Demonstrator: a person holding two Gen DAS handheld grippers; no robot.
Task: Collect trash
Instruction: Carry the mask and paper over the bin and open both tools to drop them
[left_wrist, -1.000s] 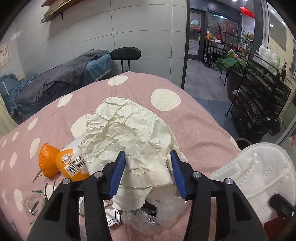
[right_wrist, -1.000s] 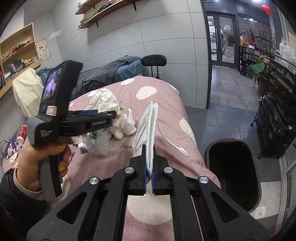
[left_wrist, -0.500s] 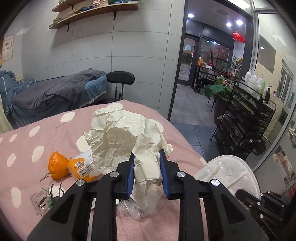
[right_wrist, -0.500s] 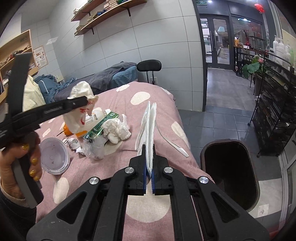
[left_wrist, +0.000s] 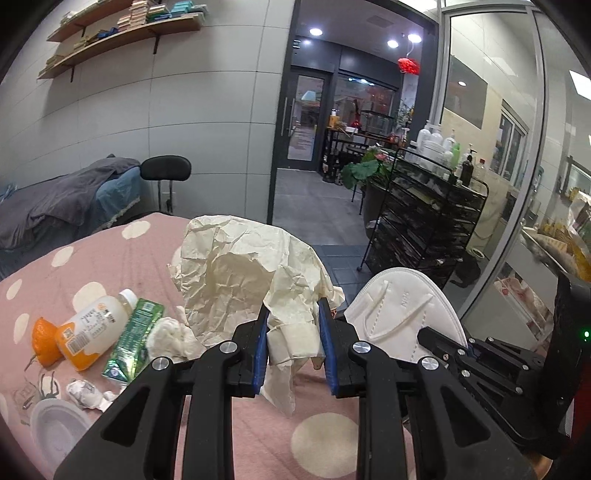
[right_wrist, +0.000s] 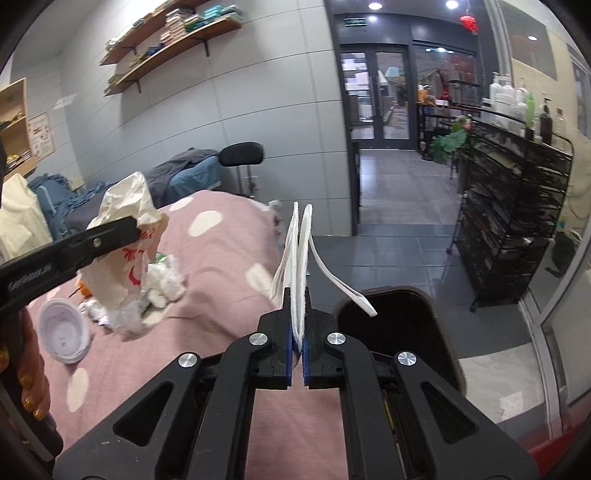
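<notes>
Trash is half gathered: my left gripper (left_wrist: 291, 347) clamps the crumpled paper bag (left_wrist: 243, 273) mid-frame, my right gripper (right_wrist: 298, 332) pinches the face mask (right_wrist: 300, 251), bin (right_wrist: 399, 332) lower right; bottle (left_wrist: 92, 328), carton (left_wrist: 133, 339), tissues (left_wrist: 170, 336) remain lower left.

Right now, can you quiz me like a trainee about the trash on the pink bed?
1. True or false: the right gripper is shut on a white face mask.
2. What does the left gripper hold?
A. the orange
B. crumpled paper bag
C. the plastic lid
3. Fill the gap: the dark trash bin stands on the ____ beside the bed.

Key: 1 true. 2 B. 3 floor.
</notes>
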